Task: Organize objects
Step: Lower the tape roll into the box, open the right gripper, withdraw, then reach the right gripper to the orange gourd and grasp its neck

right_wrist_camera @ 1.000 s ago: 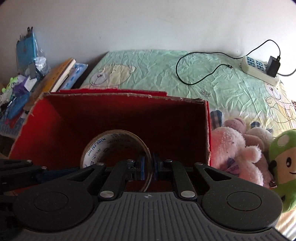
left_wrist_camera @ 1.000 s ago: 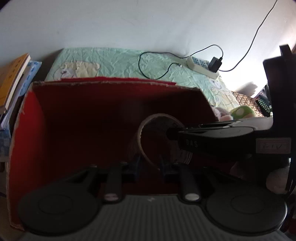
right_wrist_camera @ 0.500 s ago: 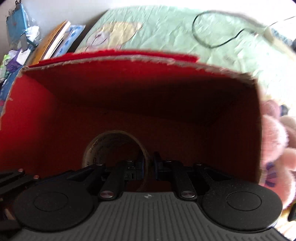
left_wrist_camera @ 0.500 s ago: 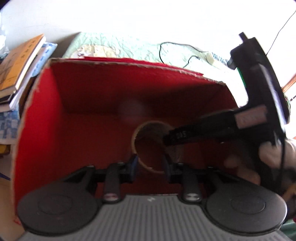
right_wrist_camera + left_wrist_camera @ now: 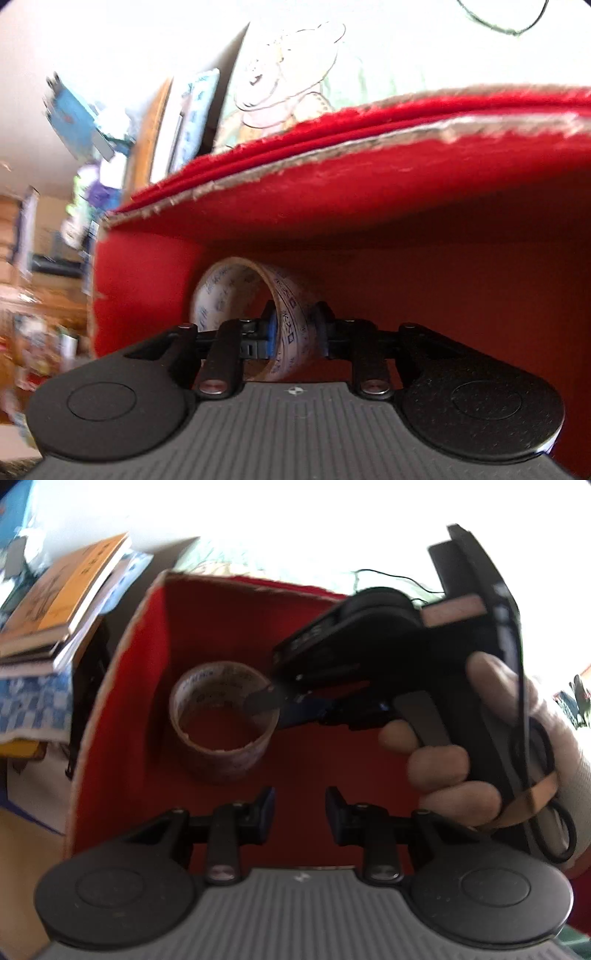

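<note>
A roll of clear printed tape (image 5: 221, 720) sits low inside the red cardboard box (image 5: 122, 701), near its left wall. My left gripper (image 5: 299, 808) hovers open over the box floor, just short of the roll, with nothing between its fingers. My right gripper (image 5: 266, 701), held by a person's hand (image 5: 443, 760), reaches in from the right to the roll's rim. In the right wrist view the tape (image 5: 291, 325) has its wall between my right gripper's (image 5: 295, 326) fingers, whose jaws are opening and stand slightly off it. The box's torn rim (image 5: 332, 147) arches above.
A stack of books (image 5: 62, 602) and a blue checked cloth (image 5: 33, 705) lie just left of the box. Behind it spreads a pale green bedsheet with a bear print (image 5: 295, 74) and a black cable (image 5: 388, 578). Blurred clutter fills the far left (image 5: 44, 258).
Both grippers have dropped deeper into the box. My left fingers spread apart and now stand clear of the tape. My right gripper rolled, and its fingers parted around the tape's wall.
</note>
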Action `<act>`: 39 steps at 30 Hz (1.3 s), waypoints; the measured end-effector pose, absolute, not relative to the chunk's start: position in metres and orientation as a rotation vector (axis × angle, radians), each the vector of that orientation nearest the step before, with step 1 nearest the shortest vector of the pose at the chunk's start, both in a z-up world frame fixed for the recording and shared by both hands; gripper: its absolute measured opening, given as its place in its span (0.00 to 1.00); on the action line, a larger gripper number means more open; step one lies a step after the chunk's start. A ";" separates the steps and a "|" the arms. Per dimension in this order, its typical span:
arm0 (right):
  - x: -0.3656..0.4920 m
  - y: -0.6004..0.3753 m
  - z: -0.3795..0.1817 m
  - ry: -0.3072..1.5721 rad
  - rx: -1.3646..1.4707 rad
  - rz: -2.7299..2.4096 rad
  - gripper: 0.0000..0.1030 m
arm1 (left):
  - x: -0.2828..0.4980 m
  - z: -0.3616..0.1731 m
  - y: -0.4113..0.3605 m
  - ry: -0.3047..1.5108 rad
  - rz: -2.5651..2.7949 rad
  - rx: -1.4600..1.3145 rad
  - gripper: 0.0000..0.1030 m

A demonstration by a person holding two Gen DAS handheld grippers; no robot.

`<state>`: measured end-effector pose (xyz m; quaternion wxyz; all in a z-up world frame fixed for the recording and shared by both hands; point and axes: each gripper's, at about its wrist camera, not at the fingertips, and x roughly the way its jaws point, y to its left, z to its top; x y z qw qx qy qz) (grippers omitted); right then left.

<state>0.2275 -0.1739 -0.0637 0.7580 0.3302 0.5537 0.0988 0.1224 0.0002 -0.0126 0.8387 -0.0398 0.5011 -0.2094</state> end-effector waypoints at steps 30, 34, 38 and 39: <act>0.054 -0.197 0.013 0.677 0.534 0.055 0.44 | 0.048 0.042 -0.002 0.890 -0.594 0.043 0.45; 0.015 -0.207 0.010 0.647 0.568 0.011 0.42 | 0.036 0.050 0.013 0.861 -0.626 0.024 0.45; -0.016 -0.205 0.013 0.590 0.594 -0.024 0.41 | 0.023 0.049 0.024 0.875 -0.664 0.021 0.45; -0.020 -0.203 0.012 0.586 0.604 -0.025 0.41 | 0.020 0.047 0.026 0.883 -0.674 0.024 0.45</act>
